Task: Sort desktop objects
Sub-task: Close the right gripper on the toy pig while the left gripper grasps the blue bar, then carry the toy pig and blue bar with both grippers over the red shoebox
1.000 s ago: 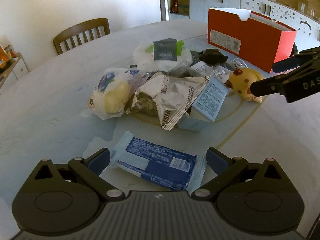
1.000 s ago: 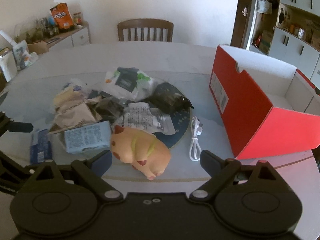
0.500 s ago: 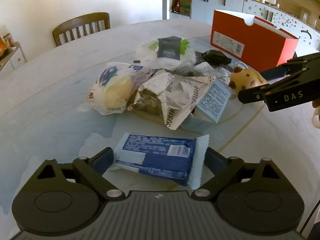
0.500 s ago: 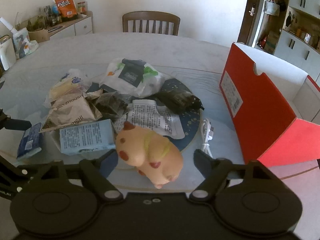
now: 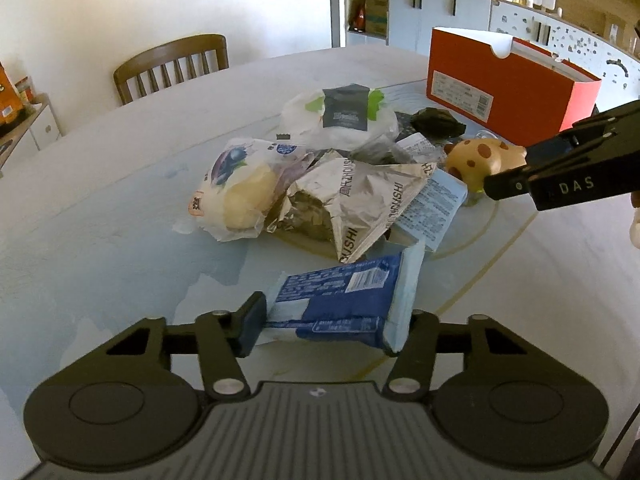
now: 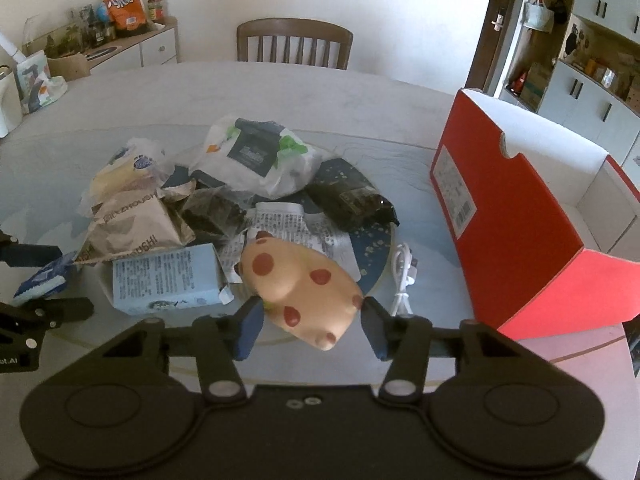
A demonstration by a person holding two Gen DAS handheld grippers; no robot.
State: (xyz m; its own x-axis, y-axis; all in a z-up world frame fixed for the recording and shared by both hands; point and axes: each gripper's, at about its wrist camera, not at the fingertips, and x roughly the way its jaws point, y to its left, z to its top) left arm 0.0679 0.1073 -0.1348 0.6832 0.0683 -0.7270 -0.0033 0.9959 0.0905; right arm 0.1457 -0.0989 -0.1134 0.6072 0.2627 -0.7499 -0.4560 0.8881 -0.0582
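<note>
A pile of snack packets point(image 5: 352, 184) lies on a round table. My left gripper point(image 5: 332, 326) is shut on a blue snack packet point(image 5: 344, 300) and holds it tilted just above the table; it also shows in the right wrist view point(image 6: 40, 280). My right gripper point(image 6: 312, 326) has closed on a yellow spotted toy point(image 6: 304, 288), its pads touching both sides; the toy also shows in the left wrist view point(image 5: 480, 160). An open red box point(image 6: 528, 236) stands to the right.
A white cable point(image 6: 404, 276) lies between the toy and the red box. A light blue carton point(image 6: 164, 280) sits left of the toy. A dark blue plate point(image 6: 372, 240) lies under the pile. A wooden chair point(image 6: 294, 44) stands at the far side.
My left gripper closed on the blue packet and lifted it, tilting it. My right gripper moved forward around the spotted toy and closed on it.
</note>
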